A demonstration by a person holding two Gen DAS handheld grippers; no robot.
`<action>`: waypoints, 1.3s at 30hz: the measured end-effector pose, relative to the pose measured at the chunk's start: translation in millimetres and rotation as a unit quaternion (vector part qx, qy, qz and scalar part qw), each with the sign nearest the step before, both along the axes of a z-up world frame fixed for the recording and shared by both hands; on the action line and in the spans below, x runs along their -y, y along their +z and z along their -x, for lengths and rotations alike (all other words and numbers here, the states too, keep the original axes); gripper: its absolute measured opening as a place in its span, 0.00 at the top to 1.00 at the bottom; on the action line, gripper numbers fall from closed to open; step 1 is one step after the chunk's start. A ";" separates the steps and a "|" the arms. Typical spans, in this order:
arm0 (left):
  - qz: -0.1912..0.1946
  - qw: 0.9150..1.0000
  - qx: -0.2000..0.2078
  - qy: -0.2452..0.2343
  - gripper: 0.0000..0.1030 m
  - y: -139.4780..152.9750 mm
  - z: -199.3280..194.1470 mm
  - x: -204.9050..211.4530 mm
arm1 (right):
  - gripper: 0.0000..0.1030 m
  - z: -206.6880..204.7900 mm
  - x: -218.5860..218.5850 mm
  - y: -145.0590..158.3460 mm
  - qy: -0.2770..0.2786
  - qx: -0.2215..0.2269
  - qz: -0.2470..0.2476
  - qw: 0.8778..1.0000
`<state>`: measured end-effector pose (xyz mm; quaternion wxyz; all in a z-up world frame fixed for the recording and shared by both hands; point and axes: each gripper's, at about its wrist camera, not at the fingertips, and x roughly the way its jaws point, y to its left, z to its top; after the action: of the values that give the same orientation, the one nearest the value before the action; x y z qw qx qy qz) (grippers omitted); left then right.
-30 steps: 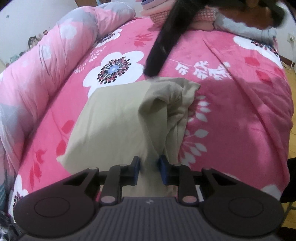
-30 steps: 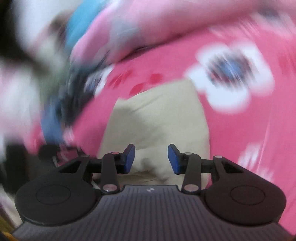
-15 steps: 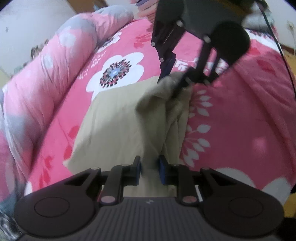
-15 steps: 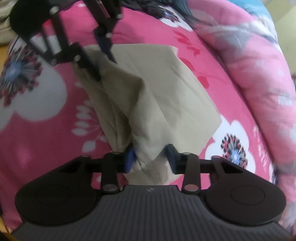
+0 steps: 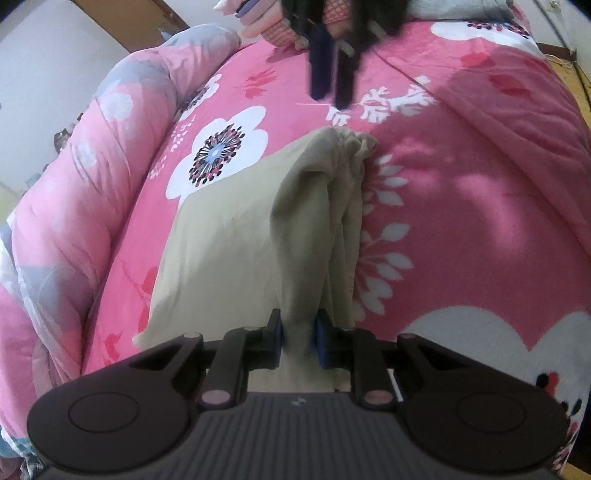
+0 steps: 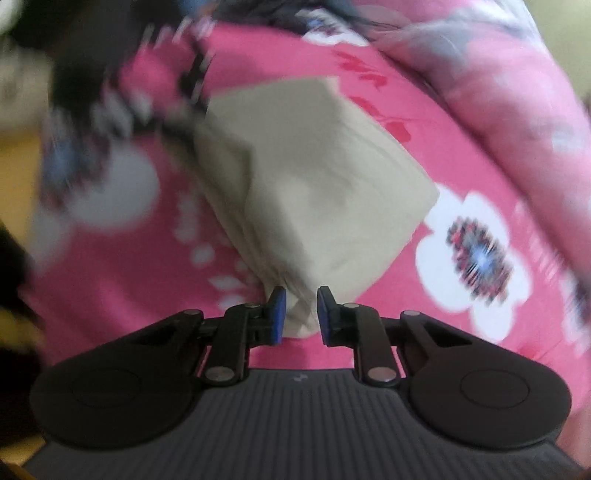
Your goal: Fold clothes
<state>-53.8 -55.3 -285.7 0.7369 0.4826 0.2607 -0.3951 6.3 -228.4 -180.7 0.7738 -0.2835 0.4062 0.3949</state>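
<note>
Left gripper point(image 5: 298, 338): jaws nearly together, blue pads clamped on a bunched fold of the beige garment point(image 5: 236, 236) at its near edge. Cloth fills the narrow gap between the pads and rises from them in a ridge running away toward the far end.

The garment lies on the pink floral bedspread point(image 5: 461, 206), partly folded: a flat panel to the left of the ridge, loose pleats gathered to the right of it. Its far end is puckered into a small knot of wrinkles, just short of a white leaf print.

In my left wrist view the right gripper point(image 5: 334, 86) hangs above the far end of the garment, fingers dark and blurred, close together, tips clear of the cloth as far as I can see from this angle.

The right wrist view reads differently: the right gripper point(image 6: 298, 314) has its blue pads narrowly apart with a corner of the beige garment point(image 6: 314, 184) showing between them. The picture is smeared with motion, and I cannot tell whether the pads actually press the cloth or whether the corner only lies behind them. I record it as nearly closed, grip unconfirmed.

A rolled pink and grey quilt point(image 5: 74, 192) runs along the left side of the bed. At the far end I see a stack of folded clothes point(image 5: 266, 18), partly hidden behind the right gripper
</note>
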 end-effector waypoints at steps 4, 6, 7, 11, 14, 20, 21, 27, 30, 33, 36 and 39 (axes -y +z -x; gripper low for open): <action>-0.002 1.000 0.002 0.010 0.81 1.1 1.9 0.8 | 0.84 -22.9 -13.4 22.7 -0.022 -0.045 -0.115 0.992; -0.002 1.000 -0.002 0.023 0.80 2.2 2.5 0.3 | 0.84 -26.2 -31.8 10.8 0.008 -0.043 -0.116 0.992; 0.000 0.999 -0.007 0.032 0.79 2.8 2.1 -0.7 | 0.84 -26.5 -40.9 -1.3 0.027 -0.043 -0.100 0.994; 0.015 0.994 -0.050 0.092 0.71 14.7 1.6 -9.8 | 0.85 -17.1 -49.9 -59.6 0.085 -0.055 -0.022 0.995; 0.039 0.982 -0.095 0.158 0.70 32.5 -1.4 -21.0 | 0.85 -13.1 -53.1 -59.3 0.102 -0.041 -0.017 0.994; 0.153 0.944 -0.128 0.262 0.70 72.8 -26.9 -30.3 | 0.85 -5.7 -53.6 -56.2 0.128 -0.016 -0.005 0.992; 0.163 0.941 -0.129 0.268 0.69 72.7 -31.5 -25.5 | 0.83 -2.1 -52.4 -52.5 0.144 0.004 -0.004 0.990; 0.102 0.964 -0.144 0.201 0.68 21.2 -32.0 12.9 | 0.80 28.8 -48.4 -58.1 0.281 0.108 0.045 0.952; 0.082 0.977 -0.112 0.161 0.60 11.9 -20.0 12.8 | 0.80 24.2 -43.6 -71.7 0.293 0.107 0.068 0.948; 0.082 0.975 -0.118 0.171 0.55 10.9 -21.3 8.1 | 0.80 16.1 -38.2 -63.3 0.275 0.084 0.053 0.956; 0.078 0.974 -0.115 0.176 0.50 9.6 -22.4 5.7 | 0.80 -2.4 -29.3 -45.9 0.211 0.022 0.029 0.977; 0.076 0.974 -0.112 0.179 0.47 8.7 -23.6 5.6 | 0.83 -27.1 -17.8 -26.5 0.126 -0.052 -0.010 0.991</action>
<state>-30.2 -60.9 -277.0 0.7964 0.3229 0.3932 -0.3270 33.4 -210.6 -207.2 0.6982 -0.3037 0.4030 0.5077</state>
